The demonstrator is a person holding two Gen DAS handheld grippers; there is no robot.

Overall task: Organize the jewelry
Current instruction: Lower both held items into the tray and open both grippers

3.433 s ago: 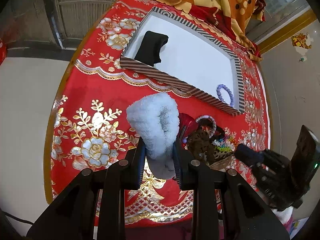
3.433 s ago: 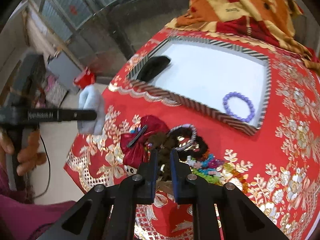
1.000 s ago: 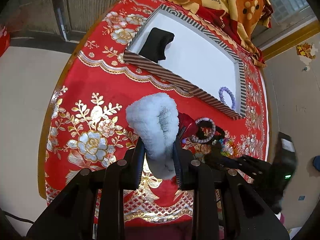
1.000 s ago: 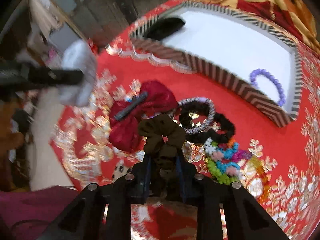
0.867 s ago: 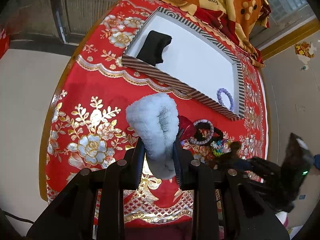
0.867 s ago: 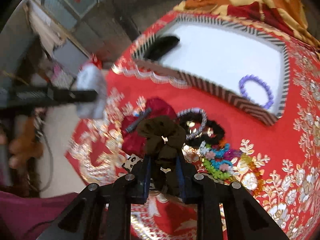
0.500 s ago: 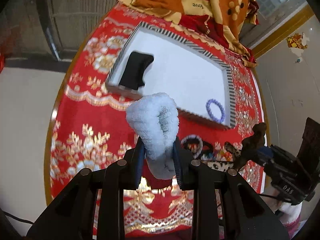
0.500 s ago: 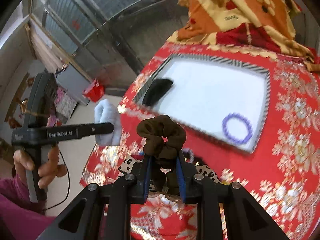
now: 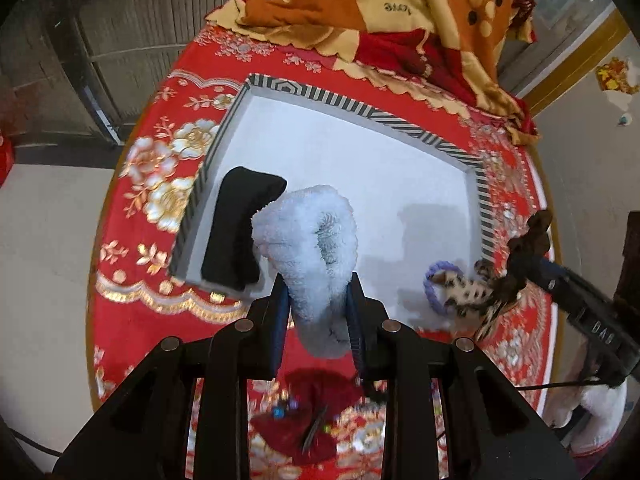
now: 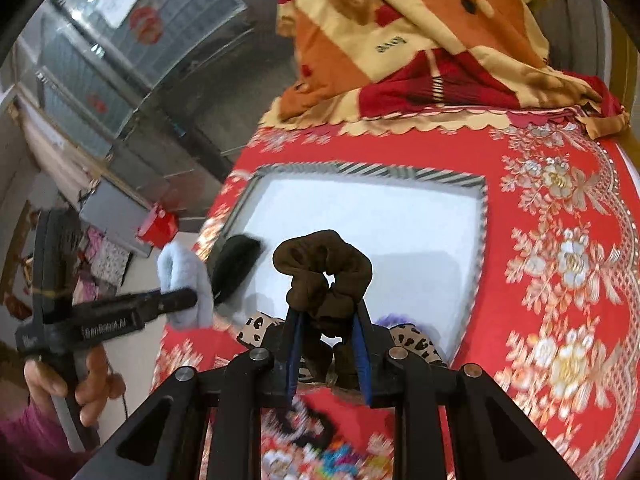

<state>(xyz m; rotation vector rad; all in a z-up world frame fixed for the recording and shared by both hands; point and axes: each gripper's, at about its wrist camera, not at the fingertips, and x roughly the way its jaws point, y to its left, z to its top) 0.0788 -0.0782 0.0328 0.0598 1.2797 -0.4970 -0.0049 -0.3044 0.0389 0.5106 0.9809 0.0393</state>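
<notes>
While each tool (image 9: pixel 316 312) (image 10: pixel 328 354) pinches one scrunchie (image 9: pixel 308 248) (image 10: pixel 324 272), two items lie in the tray (image 9: pixel 360 160).

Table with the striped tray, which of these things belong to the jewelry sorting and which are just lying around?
Part of the job:
left gripper holding fluffy white scrunchie
right gripper holding brown scrunchie
striped tray
purple bead bracelet
black item in the tray

Just lying about:
orange blanket
red tablecloth
</notes>
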